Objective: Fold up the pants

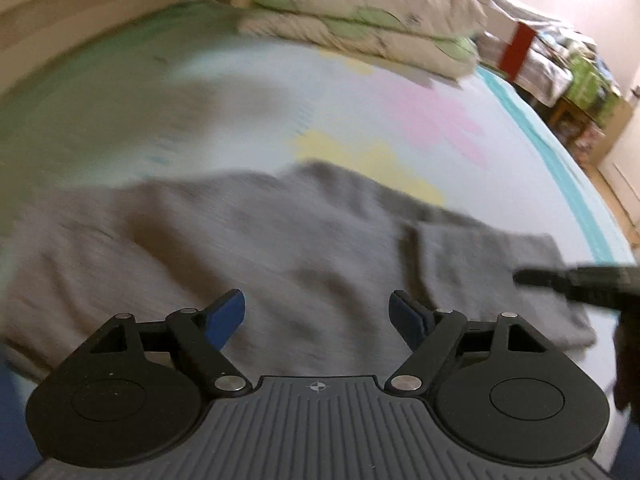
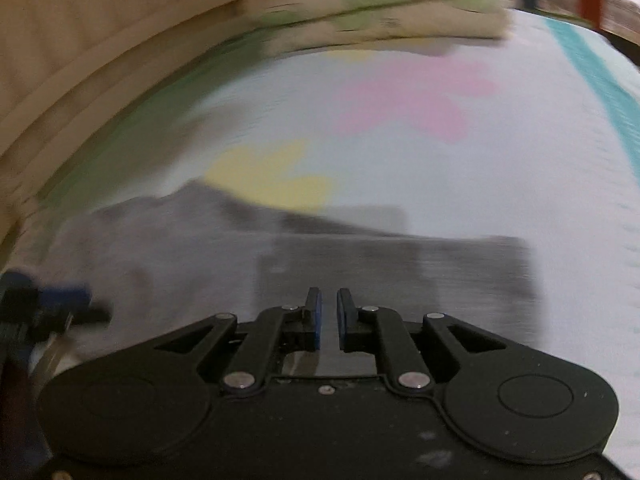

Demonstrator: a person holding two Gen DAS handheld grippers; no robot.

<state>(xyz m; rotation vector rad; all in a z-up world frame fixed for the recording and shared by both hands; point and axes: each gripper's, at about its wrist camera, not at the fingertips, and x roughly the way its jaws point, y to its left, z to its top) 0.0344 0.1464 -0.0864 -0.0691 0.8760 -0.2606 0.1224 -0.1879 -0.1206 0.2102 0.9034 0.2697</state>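
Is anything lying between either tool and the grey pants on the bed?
Nothing visible. The grey pants lie directly below and ahead of the open left tool and the nearly closed right tool; the pillows sit far beyond.

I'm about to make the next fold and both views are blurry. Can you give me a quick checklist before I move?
1. Left gripper open, holding nothing: ok.
2. Right gripper open enough to take cloth: not ok, fingers nearly together with a narrow gap.
3. Pants lying spread on the bed: ok.
4. Pants free of wrinkles: cannot tell, blurred.
5. Pillows apart from the pants: ok.
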